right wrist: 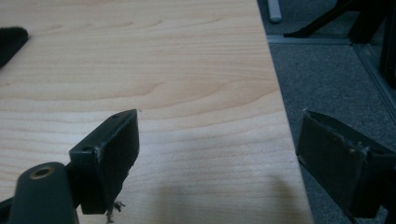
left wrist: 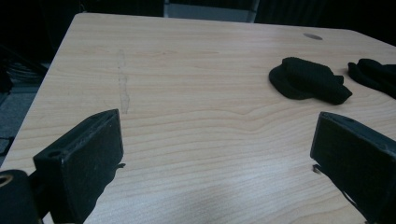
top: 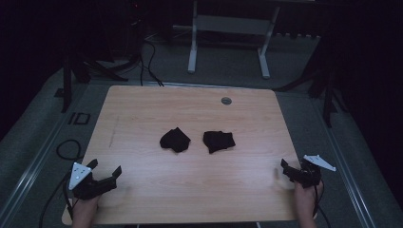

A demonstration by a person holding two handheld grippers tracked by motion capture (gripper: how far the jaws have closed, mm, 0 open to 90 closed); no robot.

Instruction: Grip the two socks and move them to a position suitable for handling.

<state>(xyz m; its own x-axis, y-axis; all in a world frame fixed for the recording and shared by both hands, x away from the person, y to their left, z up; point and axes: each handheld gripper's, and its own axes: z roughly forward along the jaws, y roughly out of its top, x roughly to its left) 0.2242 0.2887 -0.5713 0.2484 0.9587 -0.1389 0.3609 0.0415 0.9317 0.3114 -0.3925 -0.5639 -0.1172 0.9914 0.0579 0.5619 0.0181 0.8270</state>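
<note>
Nearest the camera, my left gripper [top: 105, 174] rests at the near left corner of the counter [top: 142, 109], jaws released with nothing between them. My right gripper [top: 291, 172] sits at the near right edge, jaws likewise released and empty. Two crumpled black cloths lie mid-counter, well apart from both grippers: left cloth [top: 175, 139], right cloth [top: 218, 141], near each other but not touching.

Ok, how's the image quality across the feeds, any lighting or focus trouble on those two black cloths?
High view: dim, surroundings nearly black, left cloth and right cloth show as flat dark lumps. Left gripper view: table brighter, cloth weave visible, near jaws soft. Right gripper view: jaws slightly blurred, their shadow on the wood.
</note>
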